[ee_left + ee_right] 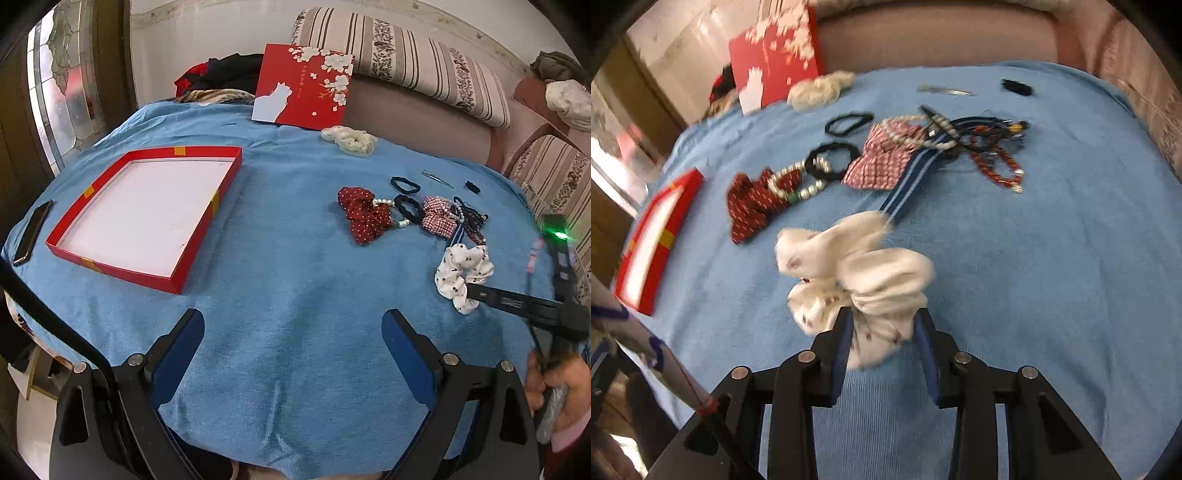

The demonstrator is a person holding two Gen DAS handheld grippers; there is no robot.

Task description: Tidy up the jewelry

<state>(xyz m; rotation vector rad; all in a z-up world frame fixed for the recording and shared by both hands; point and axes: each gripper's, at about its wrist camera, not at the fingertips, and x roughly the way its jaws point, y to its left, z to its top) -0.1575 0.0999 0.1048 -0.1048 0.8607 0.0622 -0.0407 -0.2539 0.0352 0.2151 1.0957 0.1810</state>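
— Left wrist view: where do we look from?
— From the near edge, high, facing across the blue cloth (pixel 288 258).
— Right wrist view?
— Low and close, facing left-forward. We share the white scrunchie (pixel 849 273) and red tray (pixel 147 214).

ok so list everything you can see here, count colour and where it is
blue cloth: 1, blue, covers the table
shallow red cardboard tray: 1, red with white floor, left side, nothing in it
red lid with white cat and blossoms: 1, propped at the back
black phone: 1, left of the tray
cream fluffy scrunchie: 1, by the lid
dark red dotted scrunchie: 1, centre right
pearl bracelet: 1, white, on it
black hair ties: 2, behind it
red checked scrunchie: 1, right pile
navy striped band: 1, beside it
red bead bracelet: 1, right pile
silver hair clip: 1, far right
white dotted scrunchie: 1, in right gripper
left gripper: open, over cloth
right gripper: shut on white scrunchie
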